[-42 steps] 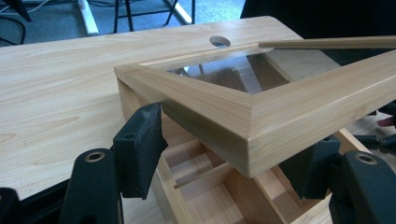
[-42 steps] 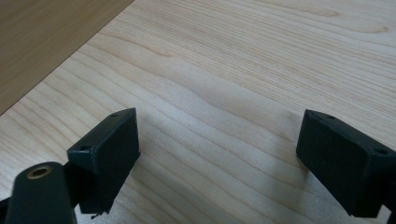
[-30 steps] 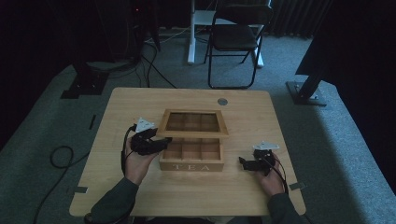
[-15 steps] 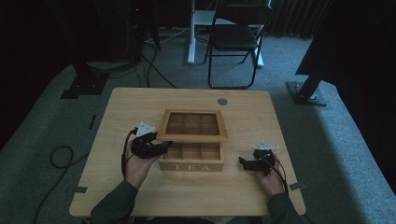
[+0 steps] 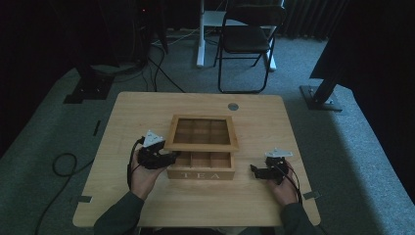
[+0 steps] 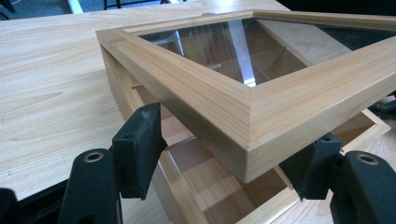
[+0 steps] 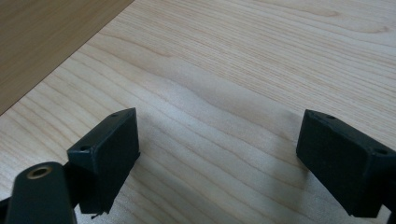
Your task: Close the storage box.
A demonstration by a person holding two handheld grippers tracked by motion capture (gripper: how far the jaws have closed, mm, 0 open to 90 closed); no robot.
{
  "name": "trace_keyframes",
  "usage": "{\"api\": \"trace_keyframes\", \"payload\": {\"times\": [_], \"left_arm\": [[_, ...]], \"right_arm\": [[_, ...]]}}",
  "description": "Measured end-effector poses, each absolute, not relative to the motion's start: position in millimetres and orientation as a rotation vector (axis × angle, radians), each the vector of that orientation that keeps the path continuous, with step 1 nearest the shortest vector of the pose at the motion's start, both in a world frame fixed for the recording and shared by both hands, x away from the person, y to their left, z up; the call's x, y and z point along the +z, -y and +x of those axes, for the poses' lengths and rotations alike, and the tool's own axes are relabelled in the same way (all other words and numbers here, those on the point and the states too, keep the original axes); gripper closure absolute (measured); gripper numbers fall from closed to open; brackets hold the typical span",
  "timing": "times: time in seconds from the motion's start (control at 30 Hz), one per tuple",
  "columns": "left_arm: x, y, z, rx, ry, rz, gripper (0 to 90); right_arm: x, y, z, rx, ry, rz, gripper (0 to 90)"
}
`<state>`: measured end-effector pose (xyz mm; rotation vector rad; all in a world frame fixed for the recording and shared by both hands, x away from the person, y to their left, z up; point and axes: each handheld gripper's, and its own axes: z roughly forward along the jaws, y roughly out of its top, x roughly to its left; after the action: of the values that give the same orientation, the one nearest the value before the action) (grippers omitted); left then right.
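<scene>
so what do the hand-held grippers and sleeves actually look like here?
Both are black. The left hand-held gripper and right hand-held gripper each carry a pale grey three-cornered plate on top and trail a thin black cable. Up close, the jaws are matte black rectangular blocks on black arms with a brass-coloured pivot rivet. The person wears dark, greyish long sleeves.

Table (image 5: pixel 147 112) pale wood, fine straight grain. Tea box (image 5: pixel 200 169) light honey wood, white letters "TEA" on the side facing the near edge. Lid (image 6: pixel 224 100) same honey wood frame round a clear glass pane. Left gripper (image 6: pixel 224 172) and right gripper (image 7: pixel 219 163) both black, brass-coloured rivets. Small grey disc (image 5: pixel 233 106) near the table's far edge. Chair (image 5: pixel 247 41) black. Carpet (image 5: pixel 44 137) grey-green.
</scene>
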<state>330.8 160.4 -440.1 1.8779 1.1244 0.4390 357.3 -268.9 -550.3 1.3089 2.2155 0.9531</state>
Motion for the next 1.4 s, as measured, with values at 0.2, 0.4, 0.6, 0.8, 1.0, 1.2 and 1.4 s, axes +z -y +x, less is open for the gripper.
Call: {"api": "trace_keyframes", "payload": {"times": [0.2,0.4,0.6,0.8,1.0,1.2,1.4], "left_arm": [[-445.8,-160.5,327.7,0.440,-1.125,1.889,35.2],[-449.4,-161.4,324.1,0.435,-1.134,1.890,35.2],[-452.3,-161.7,321.0,0.440,-1.137,1.899,35.2],[-457.3,-160.8,319.9,0.443,-1.138,1.902,34.9],[-460.5,-160.5,319.2,0.441,-1.140,1.909,34.9],[-462.6,-160.1,318.6,0.441,-1.145,1.910,35.0],[-463.3,-159.8,318.1,0.442,-1.148,1.914,35.1]], "right_arm": [[-550.3,268.9,357.0,0.952,-2.214,1.309,12.8],[-550.3,269.0,356.6,0.951,-2.215,1.307,12.8],[-550.4,269.0,356.5,0.952,-2.215,1.306,12.8],[-550.4,269.0,356.4,0.951,-2.215,1.306,12.8],[-550.4,268.9,356.4,0.951,-2.215,1.307,12.8],[-550.3,268.8,356.2,0.952,-2.216,1.305,12.8],[-550.3,268.7,356.1,0.952,-2.216,1.306,12.8]]}}
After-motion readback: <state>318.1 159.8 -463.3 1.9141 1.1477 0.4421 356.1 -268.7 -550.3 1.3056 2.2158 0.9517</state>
